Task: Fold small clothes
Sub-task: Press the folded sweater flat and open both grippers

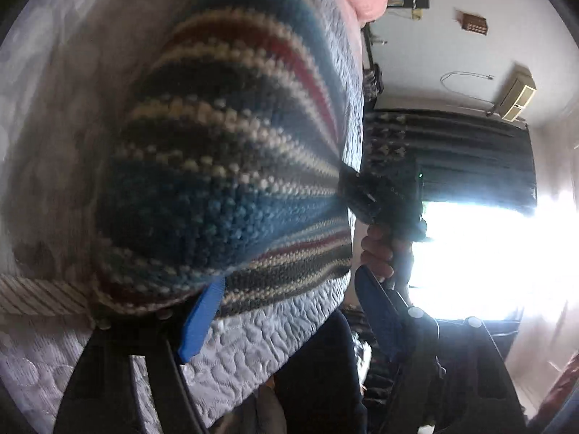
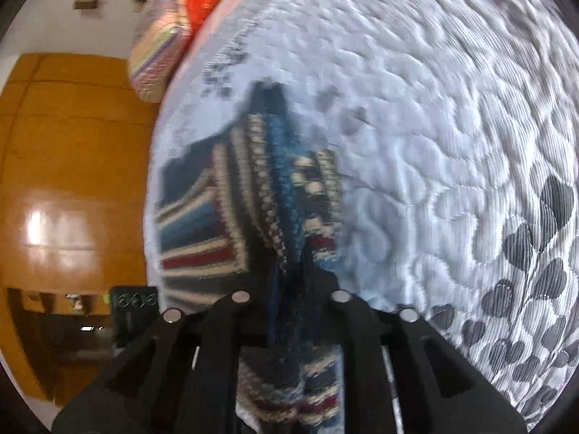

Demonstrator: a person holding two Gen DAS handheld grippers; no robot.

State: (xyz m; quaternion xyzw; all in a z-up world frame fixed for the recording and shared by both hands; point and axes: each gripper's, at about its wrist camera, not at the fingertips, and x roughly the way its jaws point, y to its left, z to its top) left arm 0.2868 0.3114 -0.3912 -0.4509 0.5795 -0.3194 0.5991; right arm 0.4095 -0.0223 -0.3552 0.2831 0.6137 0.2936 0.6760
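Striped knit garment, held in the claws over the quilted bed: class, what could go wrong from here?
1. The right claw pinches only a bunched edge of the striped knit garment; it may slip out.
2. The garment hangs close to the edge of the quilted bed; if released, part may slide off.

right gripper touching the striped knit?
Touching. The right wrist view shows the striped knit bunched between the right gripper's jaws, lifted off the quilted bed.

The small knitted garment – striped in blue, dark grey, cream and red – is lifted and stretched above the quilted bed, its cloth bunched and partly doubled over itself – one edge hanging down.
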